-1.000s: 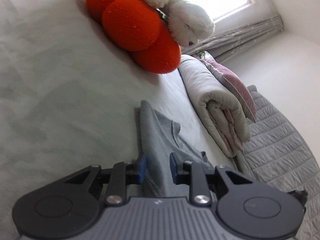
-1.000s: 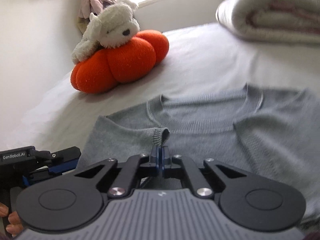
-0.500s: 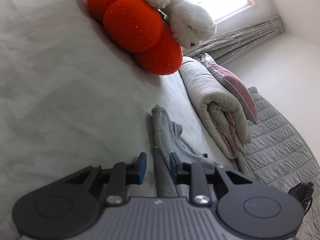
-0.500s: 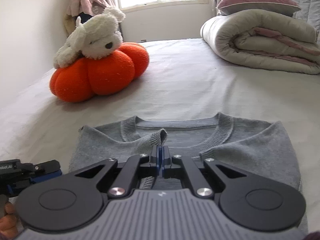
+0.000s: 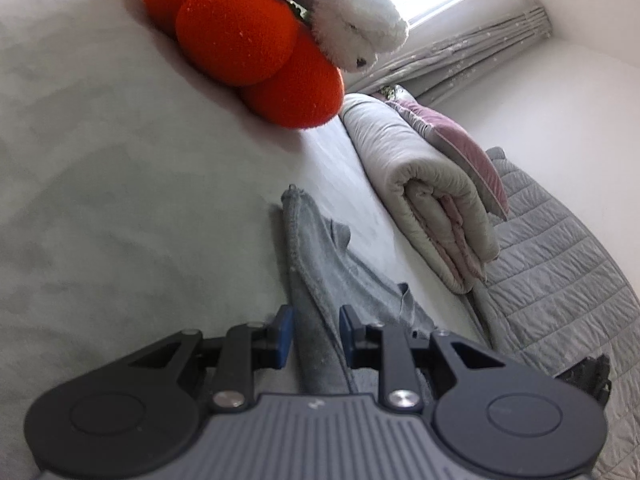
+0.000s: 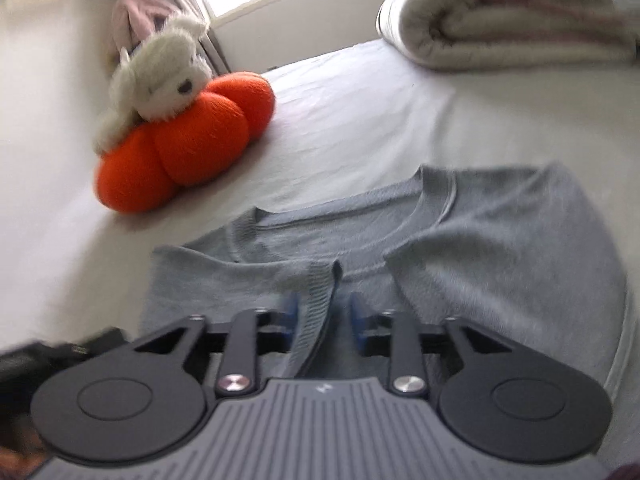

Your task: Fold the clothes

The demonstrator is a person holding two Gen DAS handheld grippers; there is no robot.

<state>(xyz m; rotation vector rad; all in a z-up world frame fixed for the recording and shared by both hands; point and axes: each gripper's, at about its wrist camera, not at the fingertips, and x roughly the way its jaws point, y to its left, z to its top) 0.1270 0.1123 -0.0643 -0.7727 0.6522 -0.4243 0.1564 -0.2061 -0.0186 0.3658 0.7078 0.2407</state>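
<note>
A grey knit sweater (image 6: 500, 248) lies flat on the white bed sheet (image 6: 360, 120), neckline away from me. Its left sleeve is folded inward, and the ribbed cuff (image 6: 320, 280) lies on the chest. My right gripper (image 6: 325, 314) is right over that cuff with its jaws opening; the cuff sits between the blue pads (image 6: 292, 312), which do not press on it. My left gripper (image 5: 315, 334) stays at the sweater's (image 5: 320, 248) left edge. Its pads stand a little apart, and the raised edge of fabric runs between them without being pinched. It also shows as a dark blur at the lower left of the right wrist view.
An orange pumpkin cushion (image 6: 188, 152) with a white plush dog (image 6: 160, 80) on top sits on the bed beyond the sweater's left side. A rolled cream duvet (image 6: 500, 28) with a pink pillow (image 5: 460, 140) lies at the far right, beside a grey quilt (image 5: 560, 264).
The right jaws have parted and let go of the sleeve cuff, which now rests on the sweater's chest. The right view has rolled. The left gripper keeps its small gap.
</note>
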